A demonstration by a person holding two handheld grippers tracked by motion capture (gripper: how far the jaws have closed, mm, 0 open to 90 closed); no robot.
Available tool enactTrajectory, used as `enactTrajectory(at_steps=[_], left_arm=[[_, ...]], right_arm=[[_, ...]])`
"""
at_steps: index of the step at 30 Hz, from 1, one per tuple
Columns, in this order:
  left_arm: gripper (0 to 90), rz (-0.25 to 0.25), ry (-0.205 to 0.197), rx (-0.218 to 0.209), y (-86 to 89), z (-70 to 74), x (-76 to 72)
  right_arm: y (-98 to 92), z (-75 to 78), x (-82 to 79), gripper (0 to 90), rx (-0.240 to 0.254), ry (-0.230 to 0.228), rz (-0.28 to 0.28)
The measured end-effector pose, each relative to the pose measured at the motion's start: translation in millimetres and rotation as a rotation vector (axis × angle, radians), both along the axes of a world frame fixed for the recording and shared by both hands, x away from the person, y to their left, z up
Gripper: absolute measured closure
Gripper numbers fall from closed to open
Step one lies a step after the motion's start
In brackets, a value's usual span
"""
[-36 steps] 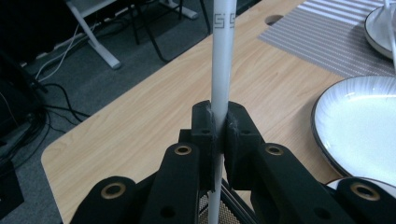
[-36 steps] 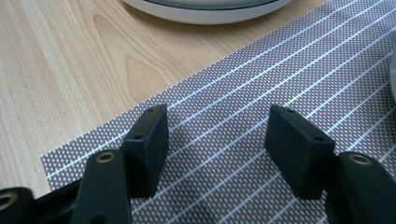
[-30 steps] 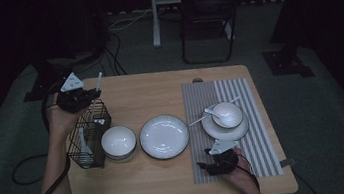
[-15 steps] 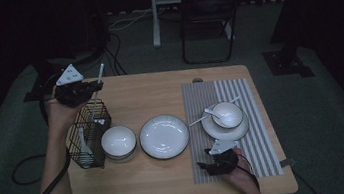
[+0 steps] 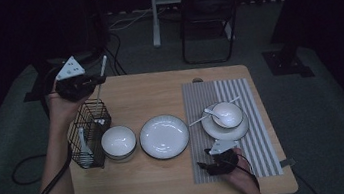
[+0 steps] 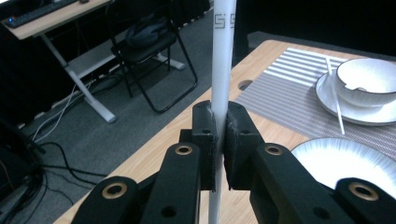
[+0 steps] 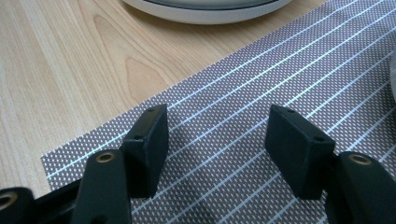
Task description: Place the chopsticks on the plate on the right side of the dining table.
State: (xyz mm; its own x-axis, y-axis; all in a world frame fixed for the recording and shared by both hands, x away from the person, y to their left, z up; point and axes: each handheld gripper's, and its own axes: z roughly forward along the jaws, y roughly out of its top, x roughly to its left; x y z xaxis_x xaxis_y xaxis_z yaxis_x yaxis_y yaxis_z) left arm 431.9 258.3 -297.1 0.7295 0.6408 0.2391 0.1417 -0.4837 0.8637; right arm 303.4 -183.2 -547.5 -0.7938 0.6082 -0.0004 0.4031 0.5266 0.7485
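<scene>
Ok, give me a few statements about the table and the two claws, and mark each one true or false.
1. The left claw is shut on a white chopstick. True.
2. The right claw grips a spoon. False: it is open, with nothing in it, over the striped mat.
3. A wire basket stands left of a bowl. True.
4. The plate lies on the mat. False: it lies on bare wood.

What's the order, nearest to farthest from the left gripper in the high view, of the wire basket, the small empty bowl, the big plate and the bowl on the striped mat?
From the left gripper:
1. Wire basket, just below it at the table's left edge.
2. Small empty bowl, beside the basket.
3. Big plate, mid-table.
4. Bowl on the striped mat, far right.
</scene>
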Motion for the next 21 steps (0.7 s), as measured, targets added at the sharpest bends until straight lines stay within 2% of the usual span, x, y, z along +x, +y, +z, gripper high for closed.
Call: enactTrajectory(at_steps=[8,12,21], left_arm=[[84.8,-0.032,-0.021,-0.009,-14.5,11.5,0.9],[84.7,-0.052,-0.022,-0.027,-20.3,15.9,1.2],[84.8,-0.083,0.006,-0.052,-31.4,8.0,2.4]], right_arm=[[0.0,0.0,0.0,39.2,0.000,0.000,0.000],[0.0,0.0,0.1,39.3,0.000,0.000,0.001],[0.0,0.0,0.0,39.2,0.000,0.000,0.000]])
